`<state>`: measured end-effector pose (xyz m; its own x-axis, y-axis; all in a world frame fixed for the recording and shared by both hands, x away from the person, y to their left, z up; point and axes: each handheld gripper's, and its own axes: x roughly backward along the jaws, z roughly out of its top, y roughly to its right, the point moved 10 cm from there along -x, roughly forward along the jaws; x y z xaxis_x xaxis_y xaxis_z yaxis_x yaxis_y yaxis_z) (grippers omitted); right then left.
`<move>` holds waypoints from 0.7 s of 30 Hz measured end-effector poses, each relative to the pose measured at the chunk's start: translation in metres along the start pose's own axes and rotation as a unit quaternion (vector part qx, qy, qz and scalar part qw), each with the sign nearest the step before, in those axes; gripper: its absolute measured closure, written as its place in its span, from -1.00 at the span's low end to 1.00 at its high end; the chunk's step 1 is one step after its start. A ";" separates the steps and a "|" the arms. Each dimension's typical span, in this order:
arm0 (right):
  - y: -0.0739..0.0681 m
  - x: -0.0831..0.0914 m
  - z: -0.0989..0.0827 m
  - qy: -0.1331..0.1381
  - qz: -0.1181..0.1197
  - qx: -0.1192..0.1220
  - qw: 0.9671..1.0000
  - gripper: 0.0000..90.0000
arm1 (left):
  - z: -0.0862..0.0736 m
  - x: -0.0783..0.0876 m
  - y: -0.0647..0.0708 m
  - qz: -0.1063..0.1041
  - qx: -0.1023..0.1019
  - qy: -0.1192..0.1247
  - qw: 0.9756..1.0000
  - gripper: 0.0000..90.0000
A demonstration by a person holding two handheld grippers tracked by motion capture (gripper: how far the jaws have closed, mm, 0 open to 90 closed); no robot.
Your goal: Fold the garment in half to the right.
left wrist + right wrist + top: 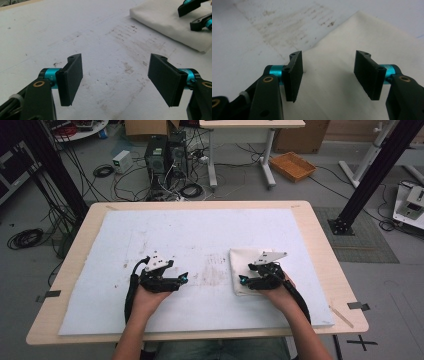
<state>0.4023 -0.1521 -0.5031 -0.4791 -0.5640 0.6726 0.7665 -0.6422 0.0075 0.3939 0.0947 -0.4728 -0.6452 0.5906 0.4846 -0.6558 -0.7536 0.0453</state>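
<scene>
Lying under the gaping, empty right hand-held gripper [243,280], a folded cloth [242,260]

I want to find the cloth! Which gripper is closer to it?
Right. The right gripper is open right over the cloth. The left gripper is open over the bare mat, off to the cloth's side.

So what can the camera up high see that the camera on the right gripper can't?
The high view alone takes in the whole table, the person's hands, the left gripper, and the floor behind with computers, cables and an orange basket. The right gripper view alone gives a close look at the right gripper, its jaws apart and nothing held between them. Both show the folded white cloth lying on the stained white sheet, with the right gripper over the cloth.
</scene>
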 end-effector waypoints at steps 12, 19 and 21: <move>-0.018 0.000 0.000 0.005 0.014 0.028 0.999 -0.13 | -0.002 -0.001 0.000 -0.004 0.005 0.003 1.000 -0.37; 0.015 0.038 0.025 0.074 -0.015 -0.004 0.997 -0.25 | -0.002 0.003 -0.002 -0.007 0.006 0.007 1.000 -0.38; 0.028 0.051 0.028 0.089 -0.030 -0.019 0.995 -0.26 | -0.001 0.003 -0.003 -0.008 0.010 0.010 1.000 -0.39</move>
<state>0.4117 -0.1846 -0.4473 -0.5946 -0.6050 0.5296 0.7191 -0.6947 0.0137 0.3933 0.0996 -0.4724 -0.6426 0.6088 0.4653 -0.6583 -0.7494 0.0714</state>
